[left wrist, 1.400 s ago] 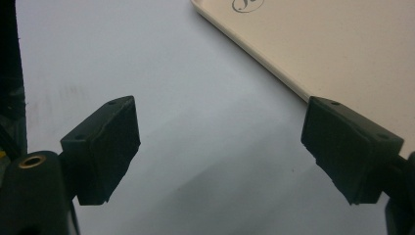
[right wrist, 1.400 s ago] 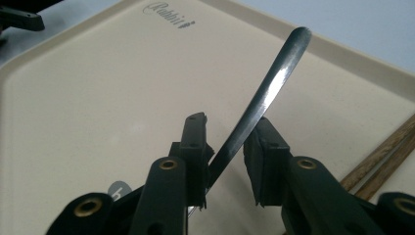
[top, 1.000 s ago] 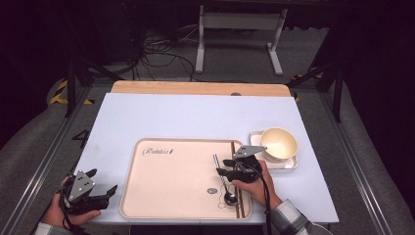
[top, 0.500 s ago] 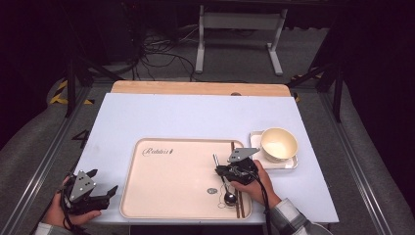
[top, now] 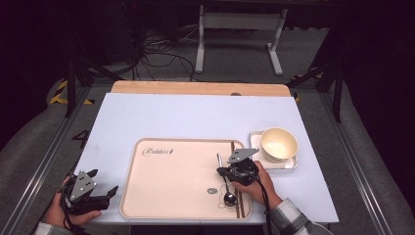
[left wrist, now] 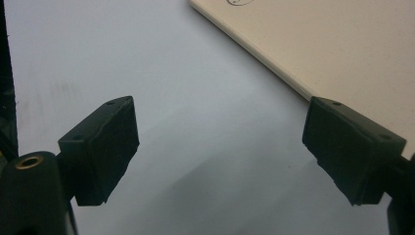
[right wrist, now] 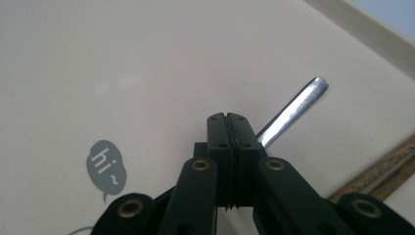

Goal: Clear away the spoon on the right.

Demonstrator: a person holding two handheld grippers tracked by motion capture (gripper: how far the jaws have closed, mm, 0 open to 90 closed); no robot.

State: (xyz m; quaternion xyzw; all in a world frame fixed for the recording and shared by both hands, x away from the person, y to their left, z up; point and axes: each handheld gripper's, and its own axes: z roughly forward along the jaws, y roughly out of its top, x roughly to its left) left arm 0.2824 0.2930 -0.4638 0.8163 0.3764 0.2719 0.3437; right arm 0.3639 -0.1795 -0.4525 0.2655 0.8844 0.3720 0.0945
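Observation:
A metal spoon [top: 225, 183] lies on the beige tray [top: 176, 178], its bowl toward the front edge. My right gripper [top: 223, 172] is low over the spoon's handle. In the right gripper view the right gripper [right wrist: 228, 117] has its jaws pressed together, and the handle [right wrist: 293, 110] sticks out past them to the upper right. My left gripper [top: 103, 194] rests at the front left of the table beside the tray. In its own view the left gripper [left wrist: 220, 152] stands wide open over bare tabletop with nothing between its fingers.
Brown chopsticks [top: 235, 171] lie along the tray's right side, also seen as chopsticks [right wrist: 386, 169] close to my right gripper. A cream bowl [top: 279, 143] sits on a small white plate [top: 286, 164] right of the tray. A grey "hi" bubble [right wrist: 105, 169] is printed on the tray.
My right gripper has shifted slightly left and down onto the spoon's handle. The spoon, the bowl and the left gripper have stayed where they were.

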